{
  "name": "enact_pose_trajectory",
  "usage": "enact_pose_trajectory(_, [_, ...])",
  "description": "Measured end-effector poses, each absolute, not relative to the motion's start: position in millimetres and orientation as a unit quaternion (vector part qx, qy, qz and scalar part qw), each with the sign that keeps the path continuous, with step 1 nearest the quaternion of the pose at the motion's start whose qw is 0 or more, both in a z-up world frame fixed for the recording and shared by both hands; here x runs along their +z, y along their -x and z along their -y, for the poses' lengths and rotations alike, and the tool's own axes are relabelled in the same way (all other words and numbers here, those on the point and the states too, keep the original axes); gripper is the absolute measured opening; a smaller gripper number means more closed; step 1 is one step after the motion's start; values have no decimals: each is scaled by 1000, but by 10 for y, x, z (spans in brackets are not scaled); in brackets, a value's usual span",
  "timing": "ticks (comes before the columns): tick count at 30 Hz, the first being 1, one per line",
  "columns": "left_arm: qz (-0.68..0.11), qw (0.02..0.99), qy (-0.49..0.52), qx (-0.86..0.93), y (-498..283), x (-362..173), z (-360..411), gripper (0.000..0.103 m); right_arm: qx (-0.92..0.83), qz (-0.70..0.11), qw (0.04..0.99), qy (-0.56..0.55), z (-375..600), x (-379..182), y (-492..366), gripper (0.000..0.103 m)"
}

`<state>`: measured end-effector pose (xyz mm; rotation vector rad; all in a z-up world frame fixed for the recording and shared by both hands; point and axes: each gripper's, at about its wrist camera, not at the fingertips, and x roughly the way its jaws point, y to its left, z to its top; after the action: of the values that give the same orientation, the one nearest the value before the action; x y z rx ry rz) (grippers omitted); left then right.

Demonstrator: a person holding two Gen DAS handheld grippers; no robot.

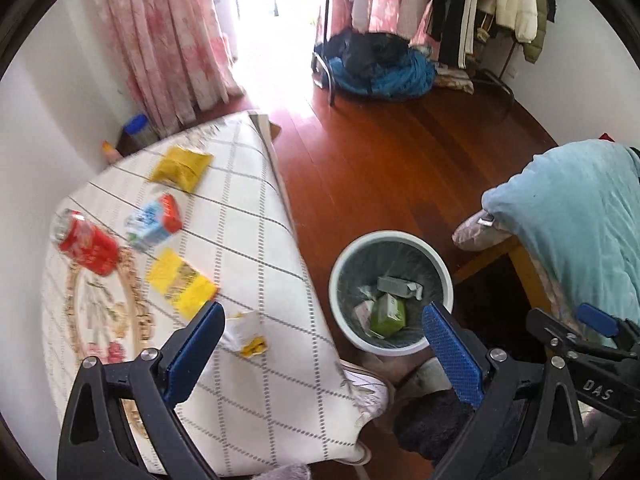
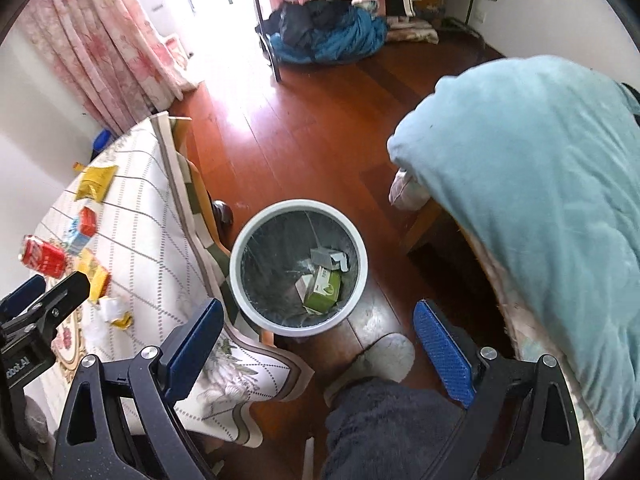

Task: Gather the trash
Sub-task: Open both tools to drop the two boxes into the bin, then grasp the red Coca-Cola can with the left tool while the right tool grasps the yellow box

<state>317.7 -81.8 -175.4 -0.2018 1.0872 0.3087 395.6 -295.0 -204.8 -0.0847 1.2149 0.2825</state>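
A white trash bin [image 1: 444, 268] [image 2: 362, 256] with a dark liner stands on the wood floor beside the table; it holds a green carton [image 1: 388, 314] [image 2: 324, 290] and a grey box [image 1: 396, 286]. On the checked tablecloth [image 1: 240, 240] lie a red can [image 1: 86, 246] [image 2: 42, 258], a blue-red carton [image 1: 154, 222], two yellow packets [image 1: 182, 168] [image 1: 182, 282] and a torn white wrapper [image 1: 246, 334] [image 2: 114, 312]. My left gripper [image 1: 324, 344] is open and empty, above the table edge and bin. My right gripper [image 2: 316, 340] is open and empty above the bin.
A bed with a light blue blanket [image 2: 540, 200] is at the right. A clothes rack [image 1: 460, 20] and a blue pile of clothes [image 1: 384, 68] stand at the back. Pink curtains [image 1: 160, 40] hang at the left. The person's slippered foot [image 2: 380, 356] is by the bin.
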Motion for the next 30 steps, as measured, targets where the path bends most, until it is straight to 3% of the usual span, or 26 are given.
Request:
enact_pose_trajectory(9, [-472,860,82,174,-2741,-1349,917,101,140,-519,843,30,3073,-1483,-3483,97])
enact_pose_trajectory(15, [-466,856,94,203,-2538,-1351,848,101,145,-511,847,15,3079,-1348,-3253,97])
enact_pose_trajectory(22, [-480,825,133,269,-2320,-1681,229,101,211,-554,806,8,2607,-1598,-3266,97])
enact_pose_trajectory(30, [-508,757,171,374,-1730,-2299,-986,103,330,-593,724,122,951,-2140,-3293,97])
